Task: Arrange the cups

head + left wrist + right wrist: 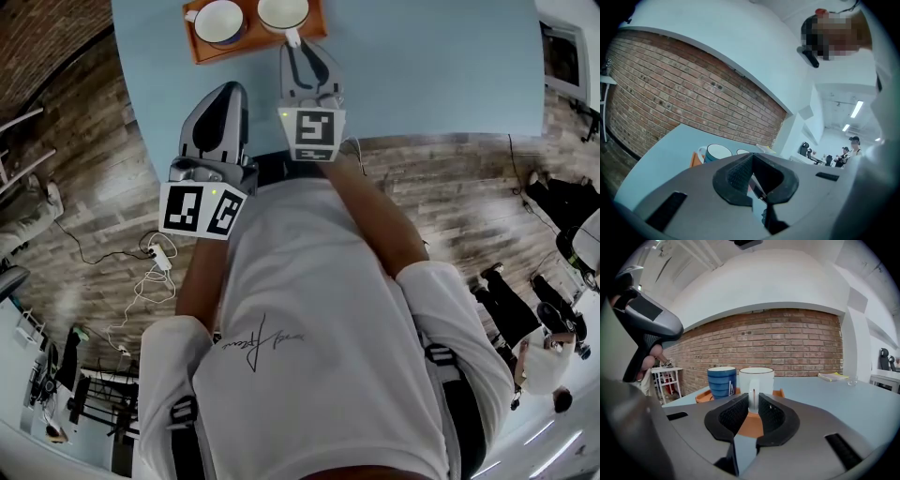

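Note:
An orange tray lies at the far side of the pale blue table and carries two cups. The blue striped cup stands on its left, the white cup on its right. The white cup's handle points at my right gripper. That handle sits between the fingertips with a narrow gap on each side, so the jaws are open. My left gripper hangs back over the table's near edge, shut and empty. Both cups peek over its jaws.
A yellow-edged booklet and a small glass lie further right on the table. A brick wall runs behind it. A white cable trails on the wooden floor at the left, and people stand at the far right.

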Motion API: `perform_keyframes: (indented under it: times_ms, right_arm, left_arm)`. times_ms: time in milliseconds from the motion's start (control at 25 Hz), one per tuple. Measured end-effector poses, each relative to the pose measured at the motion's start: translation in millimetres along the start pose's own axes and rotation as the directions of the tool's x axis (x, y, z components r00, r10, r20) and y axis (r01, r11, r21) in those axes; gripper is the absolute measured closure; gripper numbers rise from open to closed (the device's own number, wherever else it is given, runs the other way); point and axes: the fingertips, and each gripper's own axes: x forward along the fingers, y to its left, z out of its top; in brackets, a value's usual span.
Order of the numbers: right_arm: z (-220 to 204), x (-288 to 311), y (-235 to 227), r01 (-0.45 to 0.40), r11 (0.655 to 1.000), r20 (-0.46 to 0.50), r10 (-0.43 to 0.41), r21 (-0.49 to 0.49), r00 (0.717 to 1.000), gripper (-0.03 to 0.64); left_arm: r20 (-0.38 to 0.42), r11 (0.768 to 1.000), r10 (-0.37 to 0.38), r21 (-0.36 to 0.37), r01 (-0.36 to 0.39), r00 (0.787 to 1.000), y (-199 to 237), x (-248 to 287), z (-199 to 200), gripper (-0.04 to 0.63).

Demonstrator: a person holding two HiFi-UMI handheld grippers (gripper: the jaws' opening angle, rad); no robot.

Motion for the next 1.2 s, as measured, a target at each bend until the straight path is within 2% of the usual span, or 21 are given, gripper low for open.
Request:
perform_keyframes:
  times_ms: [320,560,680,960,1080,1200]
  right_arm:
    - [0.5,1.8,4.6,0.029,1.000,0.001,-0.029,-0.004,1.000,0.551]
    - [-2.7,1.0,6.3,0.000,1.000,-0.012,0.000,0.014,1.000,0.549]
    - [-2.5,-4.4,4.5,-0.012,1.000,-0.021,0.013,0.018,1.000,0.528]
    - [18.5,-25.7,-1.2,-0.003,1.000,-0.003,0.003,-0.009,1.000,0.525]
    - [34.6,-36.5,-8.6,0.014,1.000,0.014,-0.014,-0.006,1.000,0.563]
    - [56.0,-43.6,-12.4,-0.002,1.000,0.037,0.002,0.006,0.999,0.590]
  left_arm:
    - [0.003,1.000,0.003,-0.004,-0.003,1.000,1.6,0.0,0.2,0.588]
    - [0.004,1.000,0.003,-0.003,-0.003,1.000,3.4,1.7,0.4,0.588]
    - [0.012,1.000,0.002,0.000,-0.002,1.000,3.9,1.2,2.8,0.588]
    - [0.045,1.000,0.015,0.012,-0.016,0.999,16.1,-2.4,11.3,0.588]
    - [0.062,1.000,0.021,0.018,-0.022,0.998,22.4,-5.6,17.9,0.588]
    - [0.073,0.999,0.023,0.032,-0.026,0.997,29.9,-8.4,24.2,0.588]
